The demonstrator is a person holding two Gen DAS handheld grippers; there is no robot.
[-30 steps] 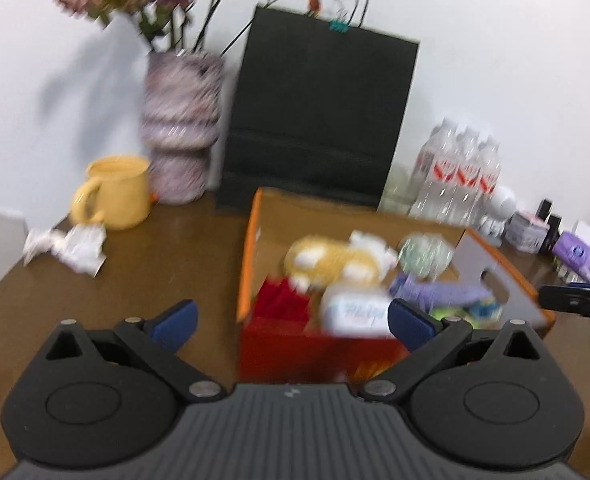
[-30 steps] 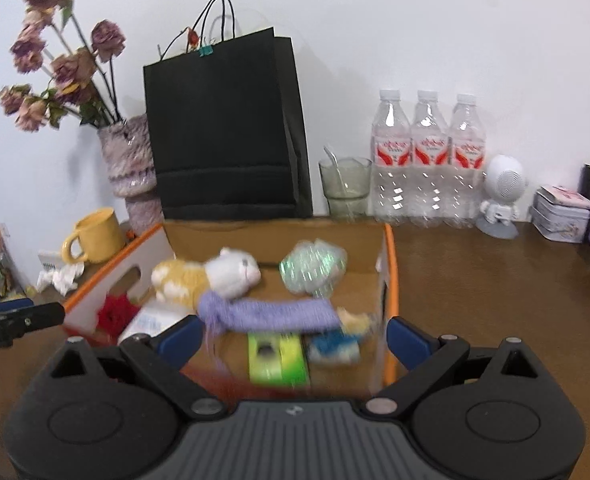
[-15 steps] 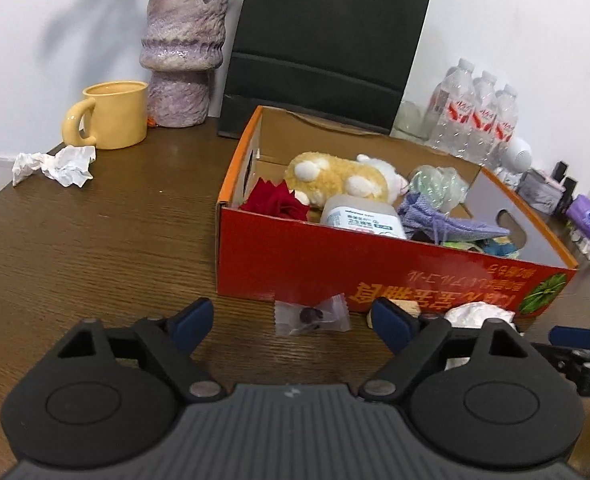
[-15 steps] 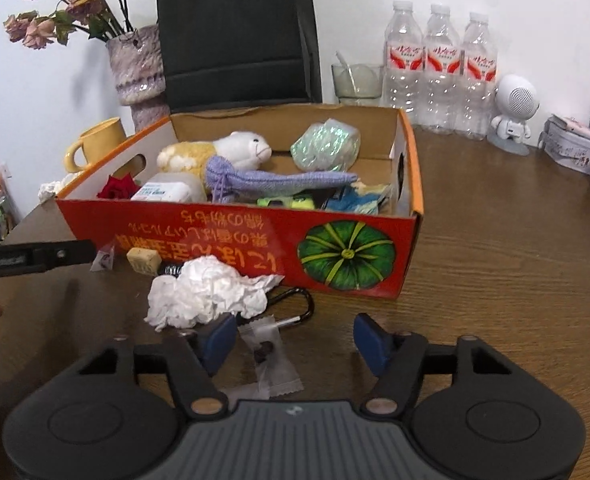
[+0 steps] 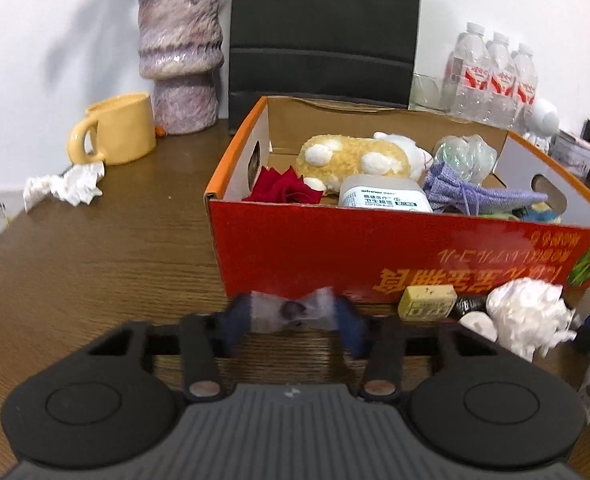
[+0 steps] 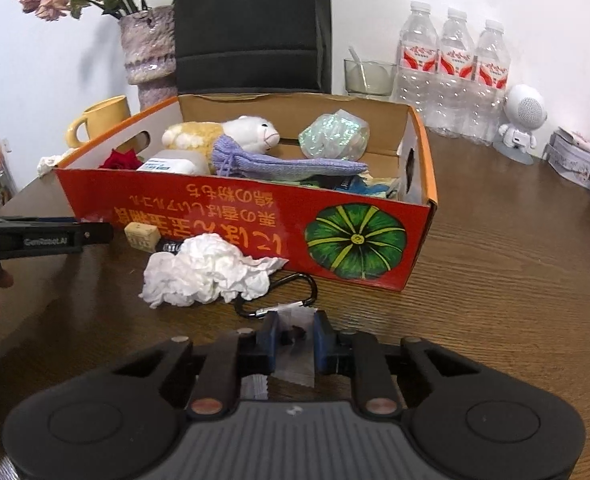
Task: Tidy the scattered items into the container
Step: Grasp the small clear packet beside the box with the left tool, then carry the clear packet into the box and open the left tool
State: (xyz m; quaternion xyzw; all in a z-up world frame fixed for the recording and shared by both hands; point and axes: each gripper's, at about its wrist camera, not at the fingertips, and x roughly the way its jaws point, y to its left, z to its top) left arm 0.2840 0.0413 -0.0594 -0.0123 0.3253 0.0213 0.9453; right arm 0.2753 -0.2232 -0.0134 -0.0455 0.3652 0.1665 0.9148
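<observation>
Two hand-held grippers work at the near side of an orange-red cardboard box (image 6: 231, 216) on the brown wood-grain counter (image 6: 515, 280). The left gripper (image 5: 291, 316) has its jaws closed in on a small clear plastic sachet with a dark lump inside (image 5: 291, 309), one blue pad at each end of it, just in front of the box's printed front wall. The right gripper (image 6: 293, 338) has its jaws clamped on a second clear plastic sachet with a dark lump (image 6: 295, 332), low over the counter and just beside a black carabiner clip (image 6: 283, 294).

Loose items near the box front: a crumpled white tissue (image 6: 207, 270), touching the box wall, and a small cream-coloured cube (image 6: 142, 236) to its left.

Inside the box lie a yellow-and-white plush toy (image 5: 359, 156), a red fabric rose (image 5: 283, 188), a white cotton-bud tub (image 5: 383, 198), a lilac knitted drawstring pouch (image 5: 471, 196) and an iridescent crinkled wrapper (image 6: 335, 136).

Behind the box: a yellow mug (image 5: 115, 130) and a mottled purple vase (image 5: 181, 52).
</observation>
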